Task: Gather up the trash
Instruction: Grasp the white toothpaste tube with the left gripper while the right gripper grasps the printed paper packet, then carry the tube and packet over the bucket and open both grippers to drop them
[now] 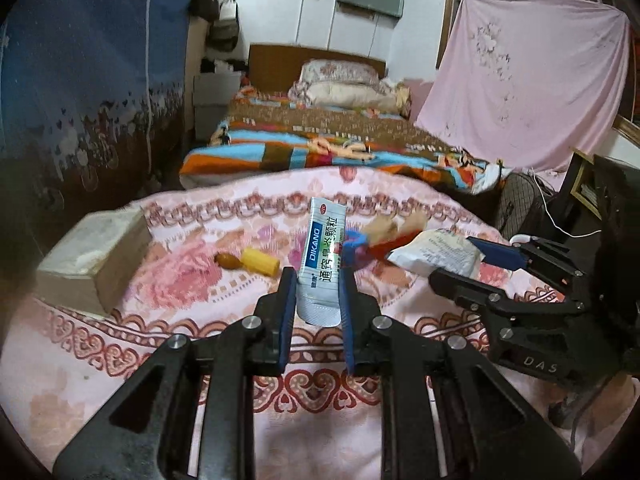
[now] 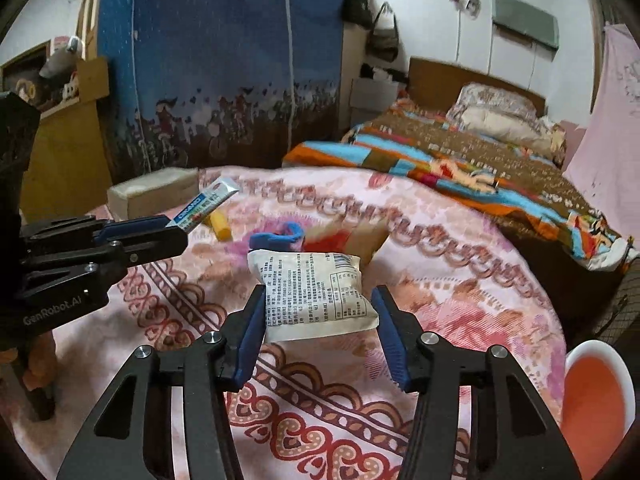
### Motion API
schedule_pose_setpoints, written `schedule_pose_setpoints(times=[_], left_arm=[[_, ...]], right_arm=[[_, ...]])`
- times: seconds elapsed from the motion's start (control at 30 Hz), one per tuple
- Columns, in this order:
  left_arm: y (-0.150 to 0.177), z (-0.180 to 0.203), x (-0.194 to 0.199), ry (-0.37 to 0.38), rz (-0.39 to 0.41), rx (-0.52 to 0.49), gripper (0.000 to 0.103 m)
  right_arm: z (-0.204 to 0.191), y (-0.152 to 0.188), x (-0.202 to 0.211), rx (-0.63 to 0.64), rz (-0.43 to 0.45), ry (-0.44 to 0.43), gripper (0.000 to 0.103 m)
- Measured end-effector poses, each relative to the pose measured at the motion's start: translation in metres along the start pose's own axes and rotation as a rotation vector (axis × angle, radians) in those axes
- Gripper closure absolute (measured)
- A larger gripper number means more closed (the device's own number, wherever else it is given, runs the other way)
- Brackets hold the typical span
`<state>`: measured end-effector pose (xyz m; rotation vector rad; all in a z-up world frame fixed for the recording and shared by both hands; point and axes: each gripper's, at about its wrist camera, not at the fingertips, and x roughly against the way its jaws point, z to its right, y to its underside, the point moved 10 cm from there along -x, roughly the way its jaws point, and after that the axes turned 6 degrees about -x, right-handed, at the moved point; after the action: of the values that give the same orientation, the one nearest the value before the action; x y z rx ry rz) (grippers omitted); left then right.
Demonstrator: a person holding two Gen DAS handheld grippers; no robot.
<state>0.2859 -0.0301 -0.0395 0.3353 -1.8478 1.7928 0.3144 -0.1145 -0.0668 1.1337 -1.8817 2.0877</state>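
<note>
My left gripper [image 1: 318,280] is shut on a white and blue DIKANG sachet [image 1: 323,256] and holds it upright above the pink patterned cloth [image 1: 200,292]. The sachet also shows in the right wrist view [image 2: 202,205], held by the left gripper [image 2: 176,228]. My right gripper [image 2: 320,300] is shut on a cream printed packet [image 2: 316,292], lifted off the cloth. The packet shows in the left wrist view [image 1: 436,256], held by the right gripper [image 1: 456,256]. A yellow piece [image 1: 260,262] with a brown piece [image 1: 228,260], a blue scrap [image 1: 356,240] and a red and tan wrapper [image 1: 396,232] lie on the cloth.
A beige box [image 1: 92,256] stands at the cloth's left edge. A white bin with an orange liner [image 2: 596,396] sits at the lower right of the right wrist view. A bed with a striped blanket [image 1: 320,148] lies behind. A blue wardrobe cover [image 1: 88,80] stands at left.
</note>
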Motion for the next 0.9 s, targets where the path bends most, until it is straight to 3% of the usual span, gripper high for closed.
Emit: schedule_pose_setpoints(times=[0.47,0.63,0.9], left_arm=[[-0.044,0.039,0.060,-0.049,0.335,-0.110,0.098],[-0.057,0.060,0.068,-0.015,0.396,-0.150,0.098],[-0.069,0.102,0.068,0.082,0.430,-0.204,0.098]], right_arm=[[0.033,-0.030,0.087,-0.121,0.415,0.067,0.053],[0.053,-0.036,0.125,-0.187,0.564,0.078,0.053],[0.089,-0.036,0.162,-0.230,0.660,0.180,0.053]])
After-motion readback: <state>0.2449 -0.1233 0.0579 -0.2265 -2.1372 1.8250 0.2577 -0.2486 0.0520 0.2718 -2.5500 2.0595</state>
